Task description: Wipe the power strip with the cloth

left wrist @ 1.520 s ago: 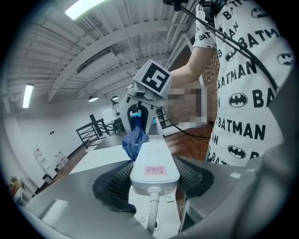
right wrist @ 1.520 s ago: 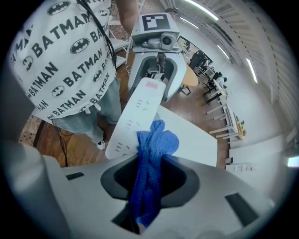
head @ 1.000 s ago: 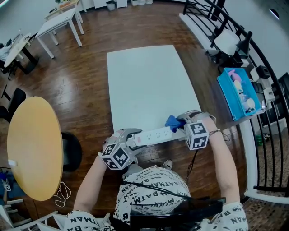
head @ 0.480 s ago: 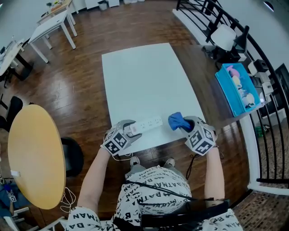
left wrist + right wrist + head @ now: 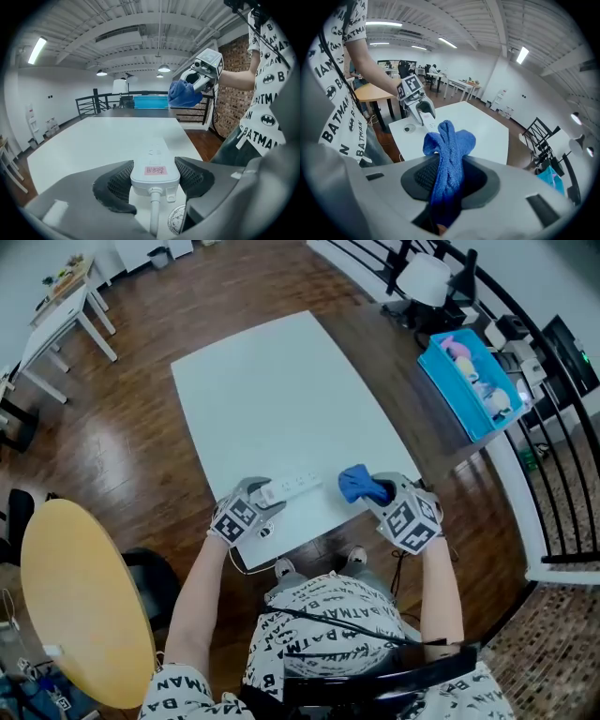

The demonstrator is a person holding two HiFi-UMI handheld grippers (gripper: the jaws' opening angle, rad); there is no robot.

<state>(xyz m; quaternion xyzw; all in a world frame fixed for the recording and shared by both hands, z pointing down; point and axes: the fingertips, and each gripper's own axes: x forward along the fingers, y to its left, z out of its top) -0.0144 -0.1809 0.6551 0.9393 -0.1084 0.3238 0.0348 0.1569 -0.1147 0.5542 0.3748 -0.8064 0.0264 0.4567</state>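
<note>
In the head view the left gripper covers the near end of the strip, so the grip is not seen there. The left gripper view shows it: the fingers pinch the cable end of the strip from both sides. The cable runs down out of the frame. Whether the strip rests on the bench or hangs just above it cannot be told.

The right gripper has its fingers closed on the blue cloth. In the right gripper view, the lower part of the cloth is hidden deep between the fingers.

Both grippers are at the near edge of the bench, with the cloth just beside the far end of the strip, apart from it. The rest of the bench is bare. A small round disc lies near the edge by the left gripper; what it is cannot be made out. A blue bin stands well apart at the right.
</note>
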